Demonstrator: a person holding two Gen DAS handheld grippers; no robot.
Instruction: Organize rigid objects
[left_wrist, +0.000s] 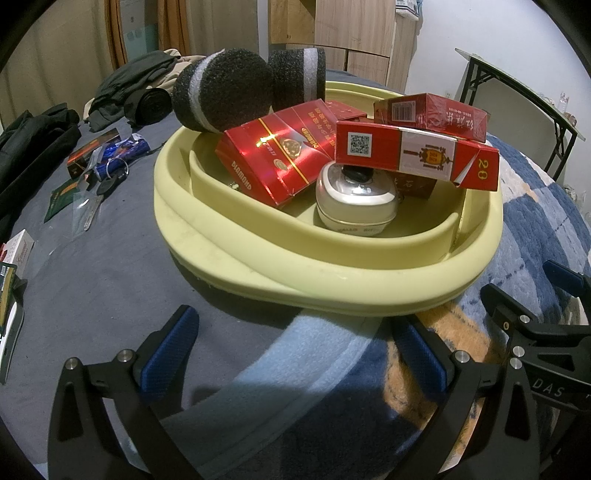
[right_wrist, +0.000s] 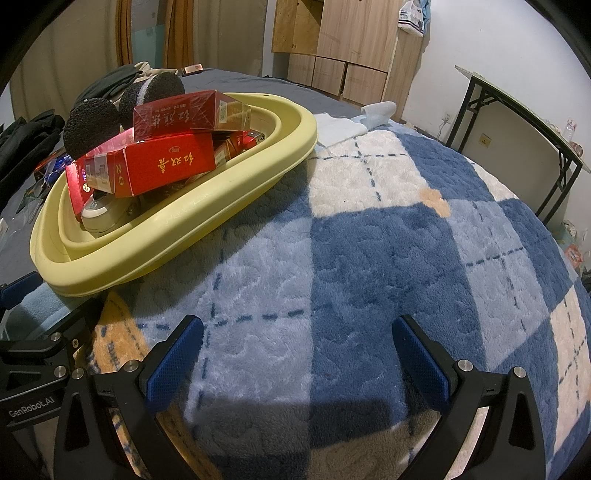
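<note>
The left gripper stands wide open, holding nothing; just ahead of its jaws sits the yellow basin with 3 red boxes. The right gripper gapes empty over the blanket, basin ahead-left.

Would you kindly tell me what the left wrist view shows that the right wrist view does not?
Only the left wrist view shows the loose keys and small dark packets on the grey sheet. Only the right wrist view shows the wide blue-and-white checked blanket and folded pale cloth. Both show the pale yellow plastic basin holding red cigarette boxes, black foam rollers and a white round case.
</note>
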